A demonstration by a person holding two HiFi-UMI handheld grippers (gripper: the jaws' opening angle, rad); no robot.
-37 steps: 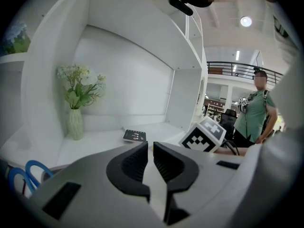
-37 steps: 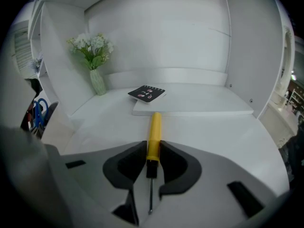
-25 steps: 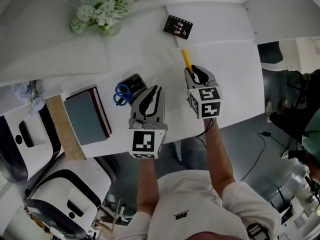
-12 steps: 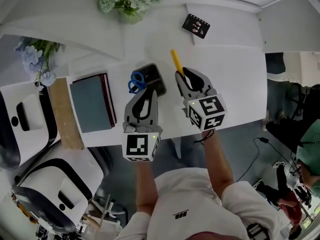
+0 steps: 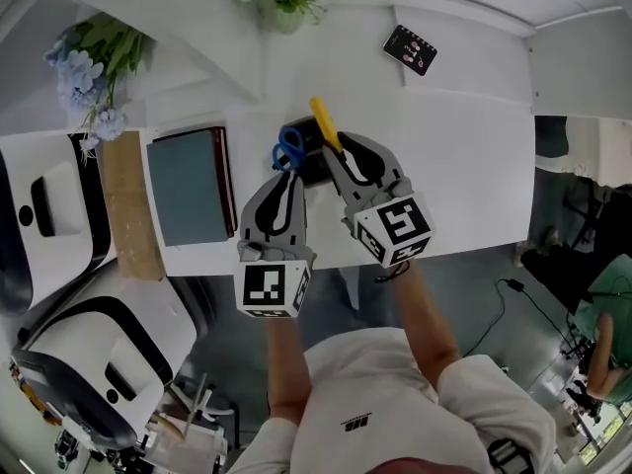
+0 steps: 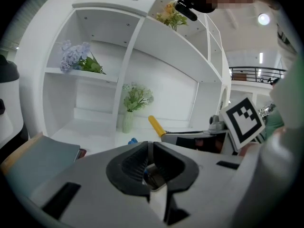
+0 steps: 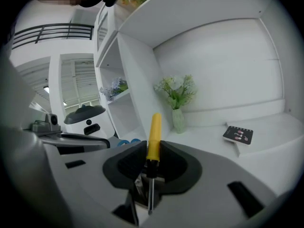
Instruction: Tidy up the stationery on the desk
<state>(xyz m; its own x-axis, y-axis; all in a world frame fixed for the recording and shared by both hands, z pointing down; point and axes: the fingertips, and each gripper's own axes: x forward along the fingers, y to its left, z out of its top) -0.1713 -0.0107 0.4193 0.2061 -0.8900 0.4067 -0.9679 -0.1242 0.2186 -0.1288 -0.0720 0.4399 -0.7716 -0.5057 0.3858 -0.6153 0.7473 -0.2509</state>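
Yellow-handled tool (image 5: 325, 123): 1 item, clamped at the handle's base between the fingers of the right gripper (image 5: 339, 156), handle pointing forward, mid-bench by the dark holder (image 5: 312, 166) with blue scissors (image 5: 288, 146). Left gripper (image 5: 286, 184): fingers together, empty. Step, judged: stowing. Next: align over the holder, lower, release.

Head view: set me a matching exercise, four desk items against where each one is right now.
Items:
1. yellow-handled tool
2. blue-handled scissors
3. grey book
4. small black notebook

Places:
A. far right corner of the desk
B. clamped in the right gripper
C. left end of the desk
D. just ahead of the left gripper

Pairs: 1-B; 2-D; 3-C; 4-A
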